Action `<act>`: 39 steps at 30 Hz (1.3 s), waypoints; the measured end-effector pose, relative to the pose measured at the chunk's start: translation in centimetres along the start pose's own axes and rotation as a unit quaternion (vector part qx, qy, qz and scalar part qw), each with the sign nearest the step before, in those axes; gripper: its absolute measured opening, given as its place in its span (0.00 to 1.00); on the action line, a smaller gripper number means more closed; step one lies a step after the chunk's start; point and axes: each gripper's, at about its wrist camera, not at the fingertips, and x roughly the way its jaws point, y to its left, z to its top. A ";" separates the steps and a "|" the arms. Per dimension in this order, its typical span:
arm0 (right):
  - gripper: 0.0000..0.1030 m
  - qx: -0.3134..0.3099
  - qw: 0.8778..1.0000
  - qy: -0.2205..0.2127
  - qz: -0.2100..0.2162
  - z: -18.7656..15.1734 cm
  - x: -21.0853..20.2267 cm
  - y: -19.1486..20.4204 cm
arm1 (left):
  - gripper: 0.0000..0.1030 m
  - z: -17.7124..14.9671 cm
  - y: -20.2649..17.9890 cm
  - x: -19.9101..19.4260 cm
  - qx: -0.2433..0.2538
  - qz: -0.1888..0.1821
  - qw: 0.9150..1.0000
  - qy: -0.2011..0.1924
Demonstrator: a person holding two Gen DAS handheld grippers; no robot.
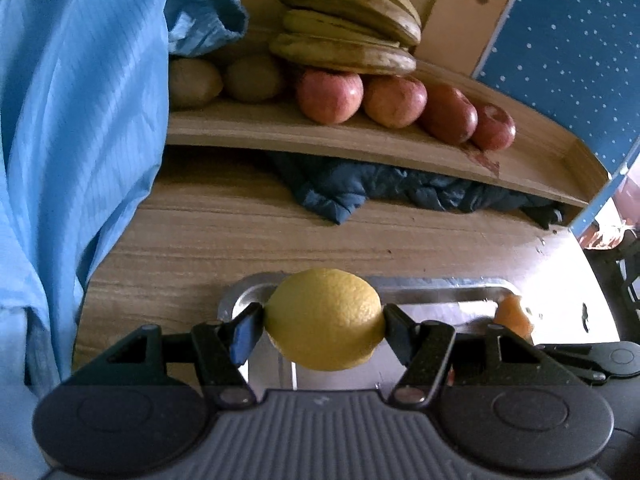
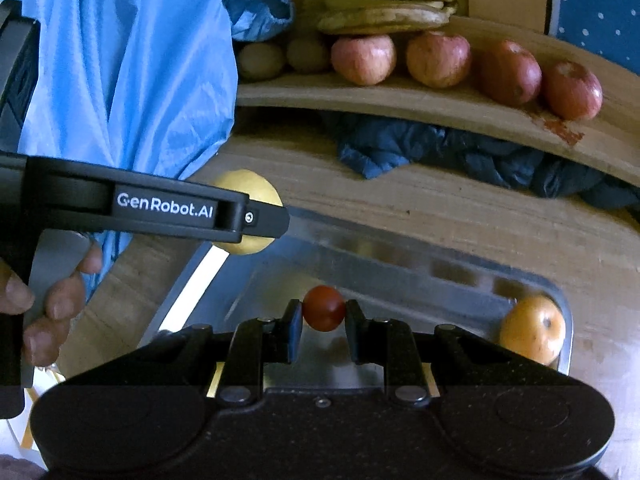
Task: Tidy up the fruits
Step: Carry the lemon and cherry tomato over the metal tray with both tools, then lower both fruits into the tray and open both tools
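lemon (image 1: 324, 318) clamped between left fingers (image 1: 248, 330); cherry tomato (image 2: 323, 307) between right fingers (image 2: 294, 328)

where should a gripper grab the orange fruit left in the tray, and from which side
Grip the orange fruit across its widest middle, coming down from above. It sits in the corner of the metal tray, close to the rim on two sides, so a sideways approach looks blocked. Both grippers are full: lemon left, small red fruit right.
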 end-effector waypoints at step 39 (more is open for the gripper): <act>0.23 0.046 0.998 0.029 -0.033 -5.1 -0.3 0.8 | 0.67 -3.8 -1.4 0.6 0.056 -0.014 0.997 0.057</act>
